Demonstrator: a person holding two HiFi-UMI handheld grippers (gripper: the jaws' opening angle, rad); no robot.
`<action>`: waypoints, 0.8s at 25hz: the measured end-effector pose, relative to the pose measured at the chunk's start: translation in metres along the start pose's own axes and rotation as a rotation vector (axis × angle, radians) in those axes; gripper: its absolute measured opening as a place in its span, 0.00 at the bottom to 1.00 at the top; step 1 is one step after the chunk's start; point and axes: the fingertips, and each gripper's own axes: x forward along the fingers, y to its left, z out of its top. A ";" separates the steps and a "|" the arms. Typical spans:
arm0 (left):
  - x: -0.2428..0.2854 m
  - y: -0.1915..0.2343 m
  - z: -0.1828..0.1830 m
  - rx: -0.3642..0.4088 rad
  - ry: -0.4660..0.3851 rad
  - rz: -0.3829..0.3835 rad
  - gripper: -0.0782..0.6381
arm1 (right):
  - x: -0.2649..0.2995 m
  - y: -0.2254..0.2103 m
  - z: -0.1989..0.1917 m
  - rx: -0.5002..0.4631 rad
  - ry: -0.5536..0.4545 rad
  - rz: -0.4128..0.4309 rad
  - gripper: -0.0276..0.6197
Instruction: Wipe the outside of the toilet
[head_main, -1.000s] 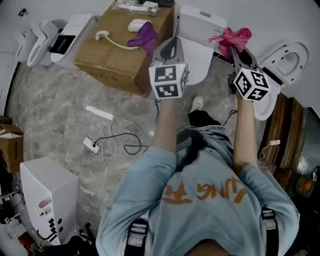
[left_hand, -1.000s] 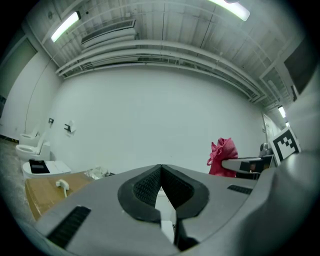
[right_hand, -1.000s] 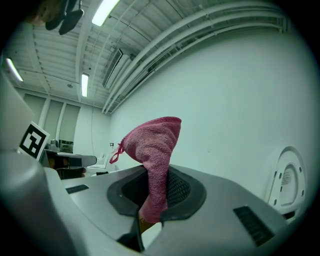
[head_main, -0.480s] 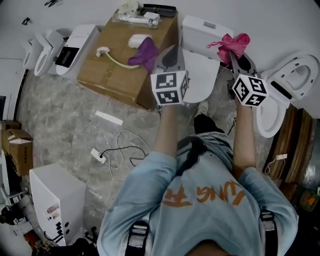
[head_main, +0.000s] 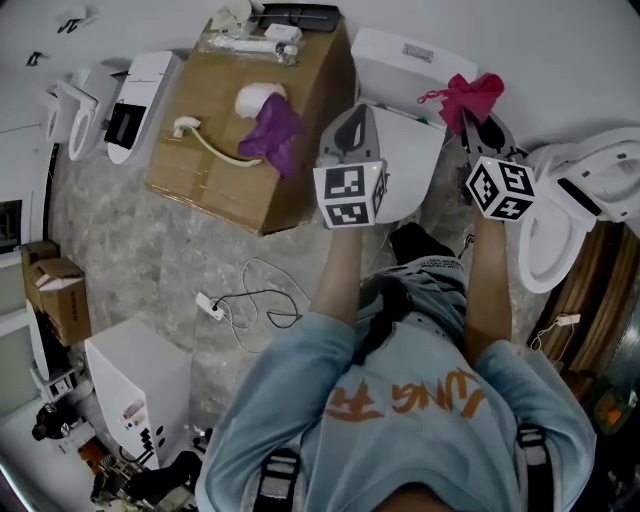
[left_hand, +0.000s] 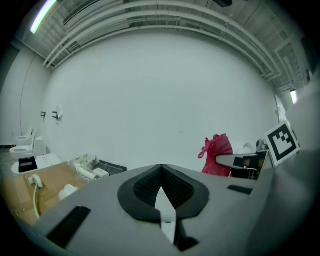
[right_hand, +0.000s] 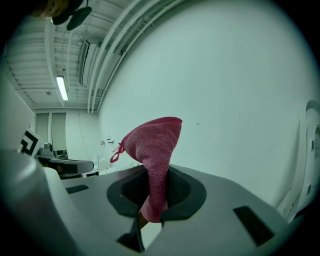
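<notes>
A white toilet (head_main: 412, 160) with its lid down stands against the wall, its tank (head_main: 400, 58) behind it. My left gripper (head_main: 346, 132) hovers over the left part of the lid, jaws shut with nothing between them (left_hand: 161, 172). To its right, my right gripper (head_main: 480, 125) is shut on a pink cloth (head_main: 468, 93) near the toilet's right side. The cloth (right_hand: 152, 147) stands up bunched from the right gripper's (right_hand: 152, 202) jaws. From the left gripper view the pink cloth (left_hand: 216, 152) shows at the right.
A cardboard box (head_main: 215, 175) left of the toilet carries a purple cloth (head_main: 268, 132) and a white hose. Another toilet (head_main: 565, 215) with its seat open stands at the right. More toilets (head_main: 125, 95) lie far left. Cables (head_main: 255, 305) run over the floor.
The head view has shifted, so the scene sits lower and further right. Both grippers stay over the toilet, and the right one still holds the pink cloth.
</notes>
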 end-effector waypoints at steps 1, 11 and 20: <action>0.014 0.000 -0.001 0.003 0.018 0.005 0.14 | 0.014 -0.009 -0.003 0.016 0.013 0.006 0.15; 0.086 0.006 -0.002 0.000 0.101 0.051 0.14 | 0.108 -0.021 -0.020 0.091 0.099 0.152 0.15; 0.125 0.027 -0.016 -0.021 0.139 0.014 0.14 | 0.137 -0.026 -0.030 0.101 0.117 0.140 0.15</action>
